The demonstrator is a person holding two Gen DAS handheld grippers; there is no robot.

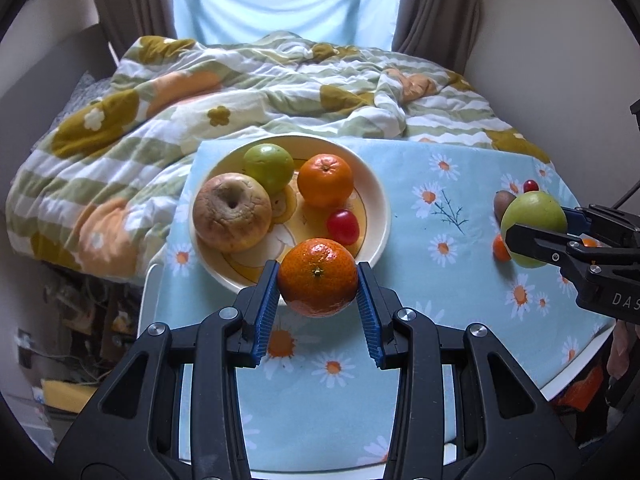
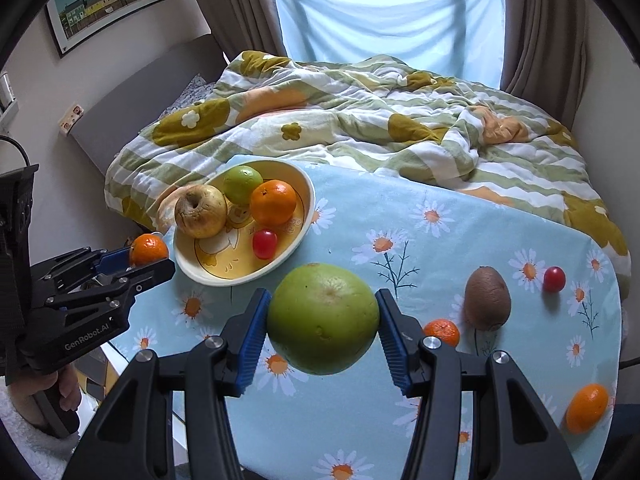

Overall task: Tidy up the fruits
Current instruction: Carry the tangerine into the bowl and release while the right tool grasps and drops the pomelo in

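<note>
Left gripper clamps tangerine between blue pads, raised over near rim of plate. Plate holds wrinkled apple, green fruit, orange, cherry tomato. Right gripper clamps large green fruit above daisy tablecloth. Farther right on cloth: kiwi, 2 tangerines, 1 tomato.

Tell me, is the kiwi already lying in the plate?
No, the kiwi lies on the tablecloth, far to the right of the plate.
</note>
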